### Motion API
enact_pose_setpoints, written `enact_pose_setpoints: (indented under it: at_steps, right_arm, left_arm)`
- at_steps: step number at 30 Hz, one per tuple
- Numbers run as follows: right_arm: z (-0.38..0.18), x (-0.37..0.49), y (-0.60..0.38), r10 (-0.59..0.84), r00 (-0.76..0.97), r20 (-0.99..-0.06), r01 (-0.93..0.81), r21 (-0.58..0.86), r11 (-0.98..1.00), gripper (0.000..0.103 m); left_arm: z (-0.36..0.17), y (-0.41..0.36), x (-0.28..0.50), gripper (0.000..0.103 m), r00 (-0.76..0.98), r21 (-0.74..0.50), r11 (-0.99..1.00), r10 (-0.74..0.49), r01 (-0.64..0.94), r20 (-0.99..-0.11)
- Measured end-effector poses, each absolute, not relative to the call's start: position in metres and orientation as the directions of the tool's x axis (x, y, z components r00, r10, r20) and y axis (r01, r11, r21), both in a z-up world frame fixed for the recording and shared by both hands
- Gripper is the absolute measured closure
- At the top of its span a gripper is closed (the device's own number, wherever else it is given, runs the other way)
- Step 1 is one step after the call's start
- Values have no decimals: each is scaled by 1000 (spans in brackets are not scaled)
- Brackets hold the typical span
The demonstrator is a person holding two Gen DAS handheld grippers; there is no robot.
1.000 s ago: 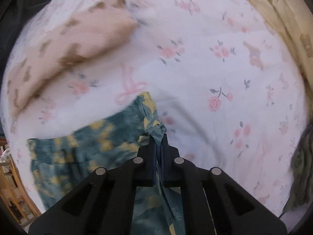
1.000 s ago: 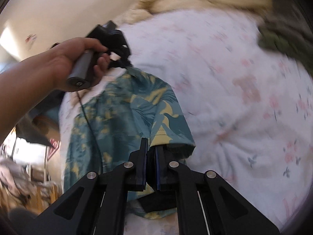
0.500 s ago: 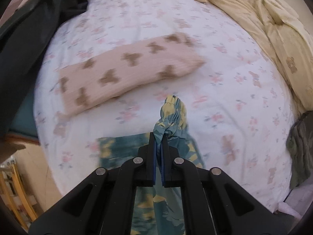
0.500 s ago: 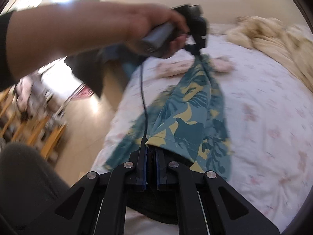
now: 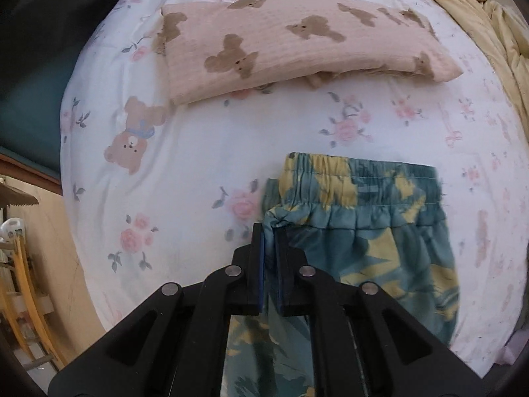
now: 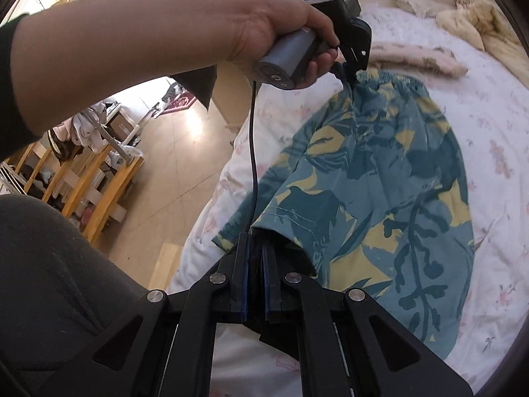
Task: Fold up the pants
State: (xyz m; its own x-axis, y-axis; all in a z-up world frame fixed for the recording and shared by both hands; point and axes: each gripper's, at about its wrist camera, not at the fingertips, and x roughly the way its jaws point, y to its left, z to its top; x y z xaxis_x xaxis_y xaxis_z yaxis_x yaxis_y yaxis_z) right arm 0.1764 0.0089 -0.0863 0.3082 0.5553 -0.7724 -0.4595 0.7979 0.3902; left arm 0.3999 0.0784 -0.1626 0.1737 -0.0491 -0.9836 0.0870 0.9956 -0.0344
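Floral cotton covers the bed (image 5: 205, 152), and it is the biggest thing we have to work with: a soft, wide surface on which the cloth will drag rather than slide. Across its far side lies a pink pillow (image 5: 297, 39) printed with bears, well apart from our work, and a cream quilt (image 5: 489, 33) is bunched along the right edge.

Next in size are the pants (image 6: 380, 182), teal with yellow leaves. They lie mostly on the sheet near the bed's edge, waistband toward the pillow, with one end carried over the other so that two waistband layers lie nearly edge to edge.

Our left gripper (image 5: 269, 231) points straight down at the left corner of the waistband, and its jaws have just been opening a little; a thin strip of fabric runs between them, and we judge that they still nip it. Our right gripper (image 6: 254, 241) is nearly closed on the hem at the near end, holding that edge just off the sheet.

To do this step well, we judge that both corners should come down together, with the upper waistband squared on the lower one. We should keep a light tension between the two ends so no crease forms, then let go only once the cloth rests flat.
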Motion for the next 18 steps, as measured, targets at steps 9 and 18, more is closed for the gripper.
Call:
enact_pose_setpoints:
  at_steps: [9,18]
  right_arm:
    - [-88,181,18,545,289,-787,-462,384,799,98]
    - [-103,156,65,451,277,-849,-645,183,742,90]
  left_arm:
    - [-112,112,354,44,259,-94,995,-100,38,-961]
    - [-70,176,225,34,287,-185,981,-160,-63,-944]
